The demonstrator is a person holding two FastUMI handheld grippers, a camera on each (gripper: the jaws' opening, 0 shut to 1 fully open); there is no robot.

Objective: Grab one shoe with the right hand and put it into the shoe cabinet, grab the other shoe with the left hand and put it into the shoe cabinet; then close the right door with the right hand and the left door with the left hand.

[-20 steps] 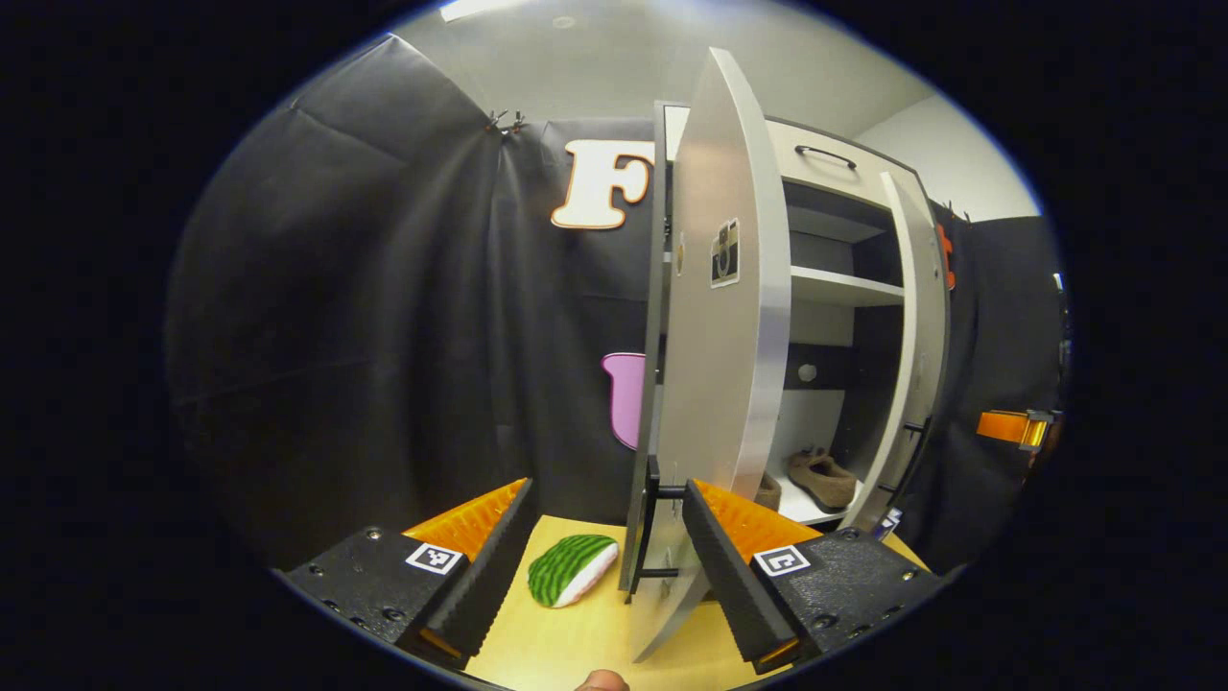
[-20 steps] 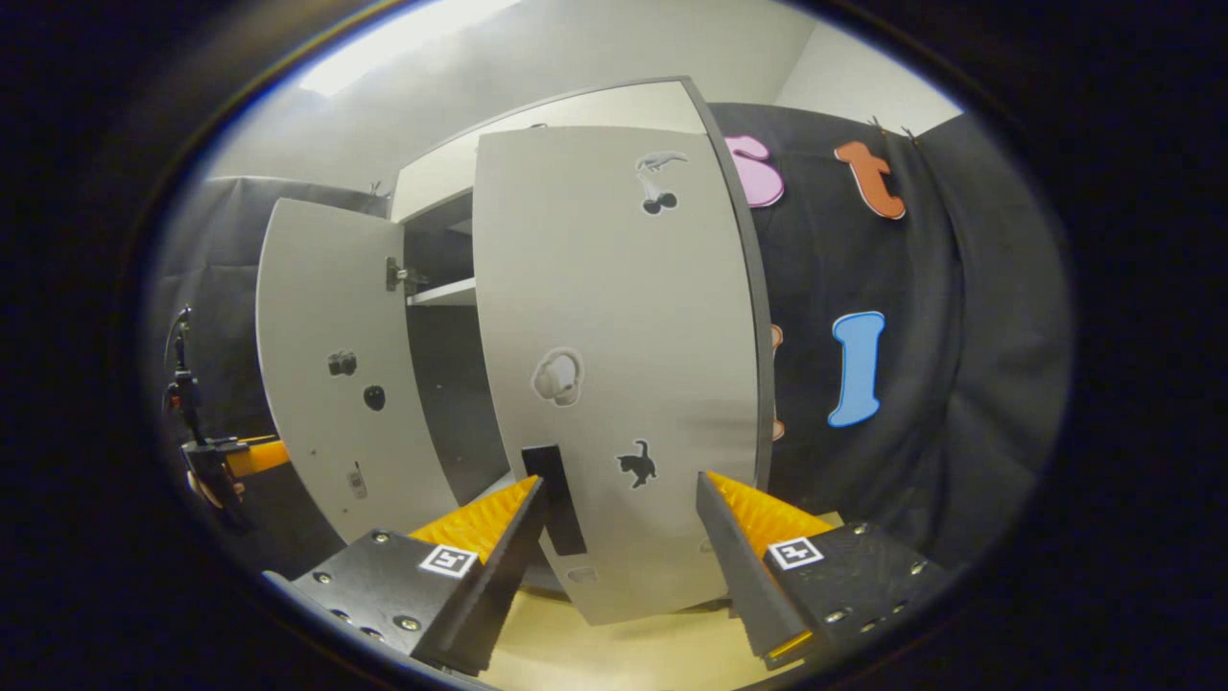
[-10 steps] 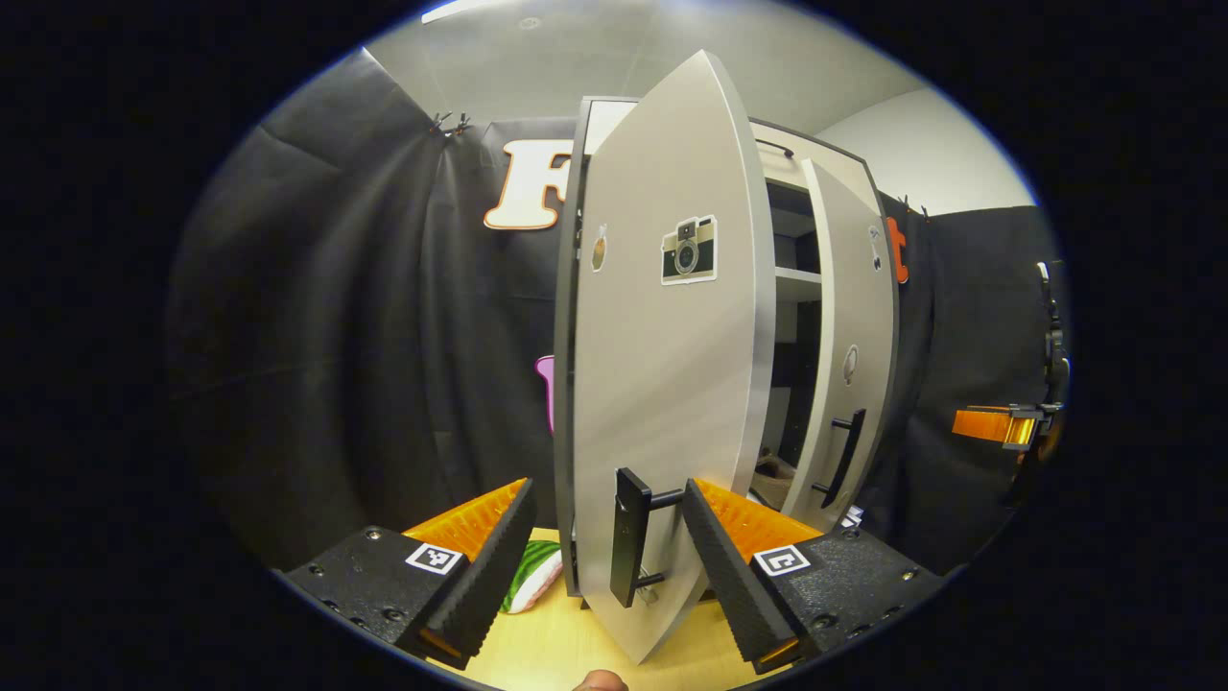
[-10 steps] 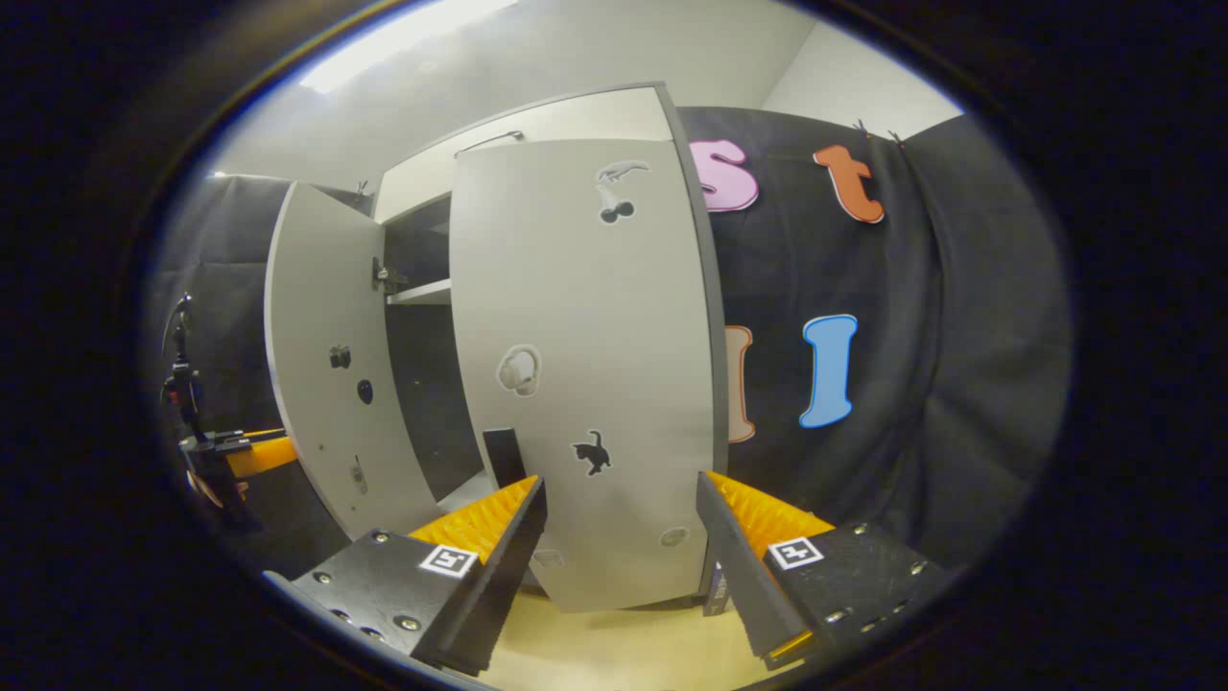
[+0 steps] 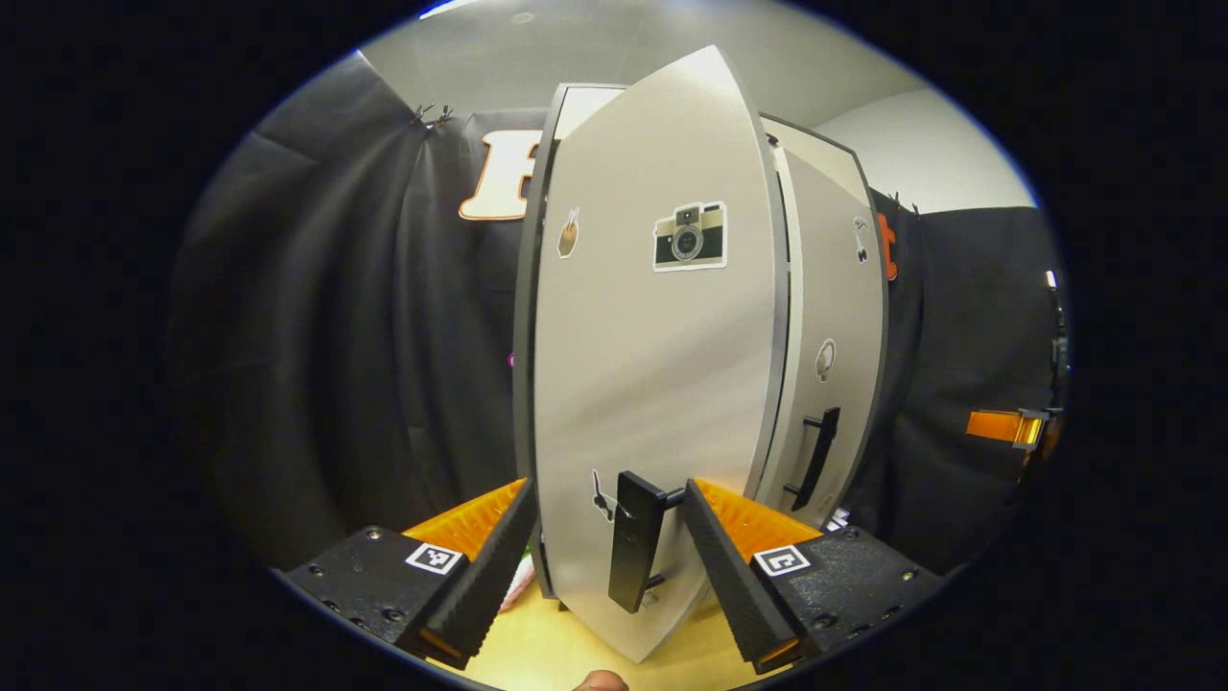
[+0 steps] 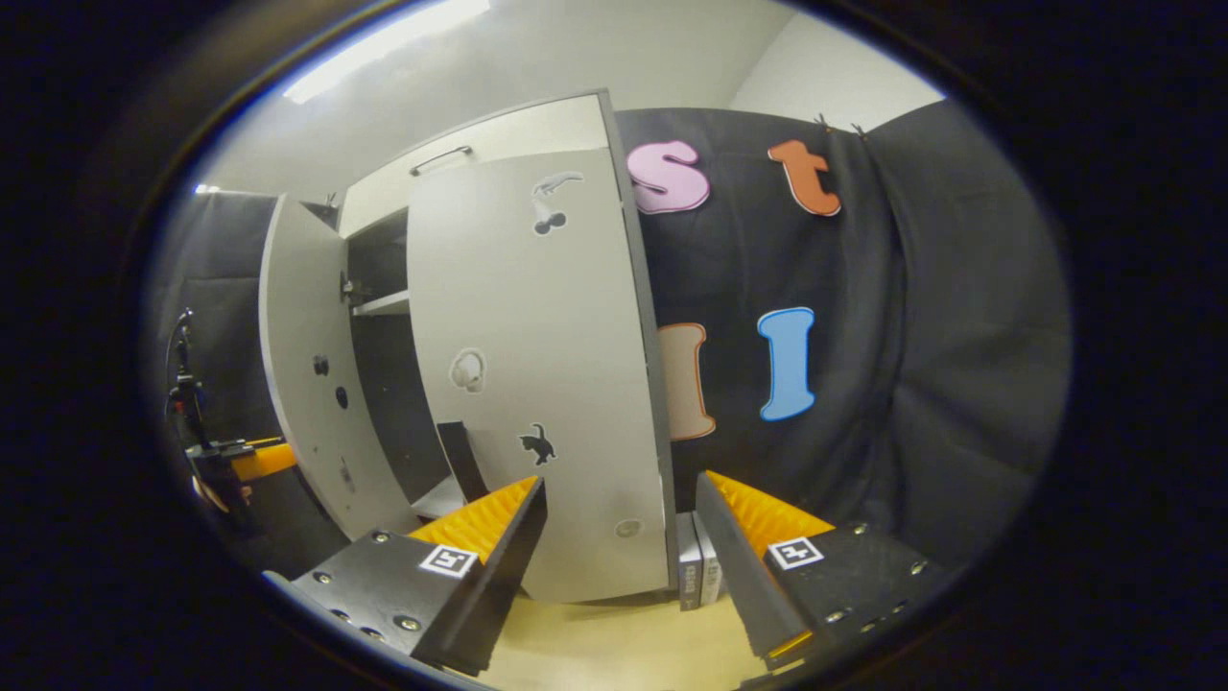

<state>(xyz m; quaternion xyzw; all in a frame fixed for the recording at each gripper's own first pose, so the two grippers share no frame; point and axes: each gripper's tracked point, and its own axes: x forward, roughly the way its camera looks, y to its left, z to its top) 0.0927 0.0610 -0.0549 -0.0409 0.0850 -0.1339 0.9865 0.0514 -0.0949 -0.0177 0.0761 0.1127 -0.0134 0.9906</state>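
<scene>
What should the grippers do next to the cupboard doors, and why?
Probably push the left door the rest of the way shut with the left gripper. Its handle sits between the open fingers, and a gap remains beside the right door, which looks nearly closed.

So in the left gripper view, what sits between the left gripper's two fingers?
In the left gripper view, the left door's black handle stands between the left gripper's open fingers, nearer the right one, whether touching I cannot tell.
</scene>
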